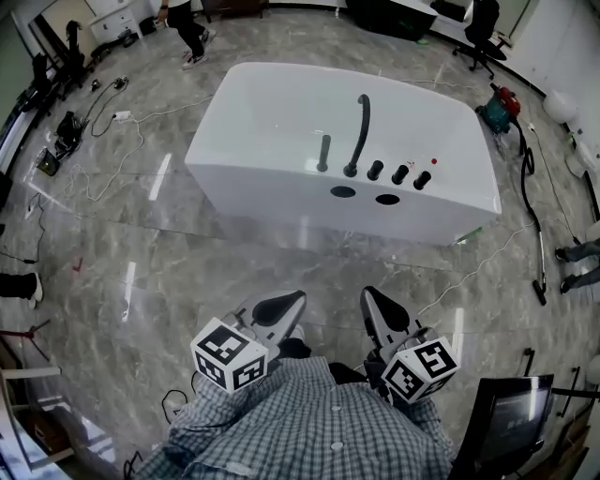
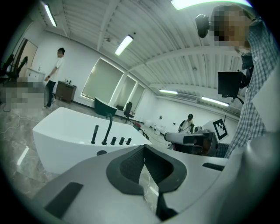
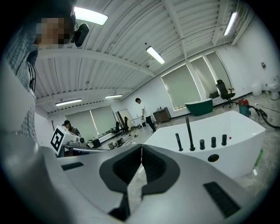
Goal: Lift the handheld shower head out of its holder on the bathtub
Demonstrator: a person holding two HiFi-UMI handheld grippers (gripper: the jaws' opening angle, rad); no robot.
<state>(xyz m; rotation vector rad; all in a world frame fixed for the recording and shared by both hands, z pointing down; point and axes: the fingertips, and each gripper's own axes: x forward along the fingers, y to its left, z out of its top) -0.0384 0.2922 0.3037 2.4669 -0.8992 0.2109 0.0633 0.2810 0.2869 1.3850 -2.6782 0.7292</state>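
Observation:
A white bathtub (image 1: 272,183) stands on the grey floor ahead of me. On its near rim the black handheld shower head (image 1: 323,153) stands upright in its holder, left of a tall curved spout (image 1: 359,129) and three black knobs (image 1: 400,173). The shower head also shows in the left gripper view (image 2: 95,134) and the right gripper view (image 3: 178,142). My left gripper (image 1: 289,301) and right gripper (image 1: 373,298) are held close to my body, well short of the tub. Both are shut with nothing between the pads (image 2: 131,164) (image 3: 151,162).
Cables (image 1: 112,131) trail across the floor at the left. A vacuum cleaner (image 1: 503,103) and its hose (image 1: 536,216) lie right of the tub. A person (image 1: 187,28) walks beyond the tub. A monitor (image 1: 511,412) stands at my lower right.

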